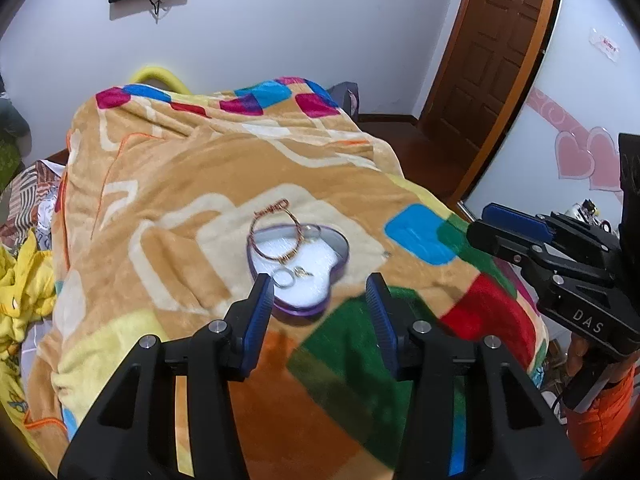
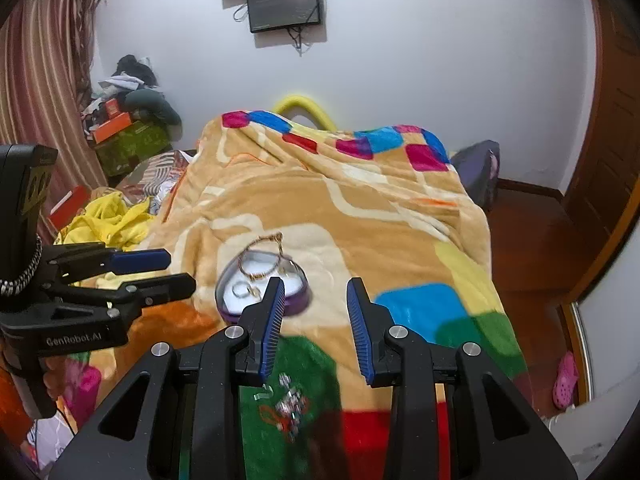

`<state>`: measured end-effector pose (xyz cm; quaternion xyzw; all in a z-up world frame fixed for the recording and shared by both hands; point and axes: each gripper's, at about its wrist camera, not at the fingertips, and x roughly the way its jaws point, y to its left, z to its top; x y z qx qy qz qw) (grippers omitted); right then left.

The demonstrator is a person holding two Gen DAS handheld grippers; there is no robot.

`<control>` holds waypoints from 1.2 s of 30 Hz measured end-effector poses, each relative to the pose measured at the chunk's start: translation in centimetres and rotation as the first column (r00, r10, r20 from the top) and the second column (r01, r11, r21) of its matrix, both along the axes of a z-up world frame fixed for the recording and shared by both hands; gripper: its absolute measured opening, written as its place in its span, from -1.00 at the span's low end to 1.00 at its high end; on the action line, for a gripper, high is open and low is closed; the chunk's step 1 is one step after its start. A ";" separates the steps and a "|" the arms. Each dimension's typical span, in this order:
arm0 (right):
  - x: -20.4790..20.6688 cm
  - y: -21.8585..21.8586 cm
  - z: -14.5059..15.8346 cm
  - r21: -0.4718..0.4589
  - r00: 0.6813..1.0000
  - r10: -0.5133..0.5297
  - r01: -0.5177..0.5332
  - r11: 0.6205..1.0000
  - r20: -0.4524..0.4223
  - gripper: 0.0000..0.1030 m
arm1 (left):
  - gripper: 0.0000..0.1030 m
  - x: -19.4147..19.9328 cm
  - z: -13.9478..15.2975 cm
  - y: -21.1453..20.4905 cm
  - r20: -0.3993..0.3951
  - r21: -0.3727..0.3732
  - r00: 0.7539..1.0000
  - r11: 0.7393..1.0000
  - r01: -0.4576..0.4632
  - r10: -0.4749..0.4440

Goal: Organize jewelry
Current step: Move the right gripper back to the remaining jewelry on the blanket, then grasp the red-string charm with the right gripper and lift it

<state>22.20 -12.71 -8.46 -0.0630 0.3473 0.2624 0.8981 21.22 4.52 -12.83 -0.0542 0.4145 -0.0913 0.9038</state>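
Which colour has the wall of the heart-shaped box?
Purple heart-shaped box, white inside; clearest in left wrist view.

A bed is lying under a plush tan blanket (image 1: 192, 184) patterned with coloured squares. A purple heart-shaped box (image 1: 298, 264) is sitting on the blanket near its middle, a bangle (image 1: 276, 236) leaning over the box's twelve o'clock rim. Small loose trinkets (image 2: 290, 404) are resting on a green patch at six o'clock.

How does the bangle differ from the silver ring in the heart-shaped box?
The bangle is copper-gold and wire-wrapped; the silver ring is plain and pale. The bangle is much the larger loop. The bangle leans over the heart-shaped box, its far end out past the rim, while the silver ring lies wholly inside on the white lining. Neither is held.
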 end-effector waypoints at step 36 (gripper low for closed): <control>-3.4 -1.8 -9.1 -0.021 0.983 0.057 -0.062 0.998 -0.177 -0.85 | -0.32 -2.0 -6.5 -5.8 -0.146 -0.033 0.982 0.993 0.115 -0.119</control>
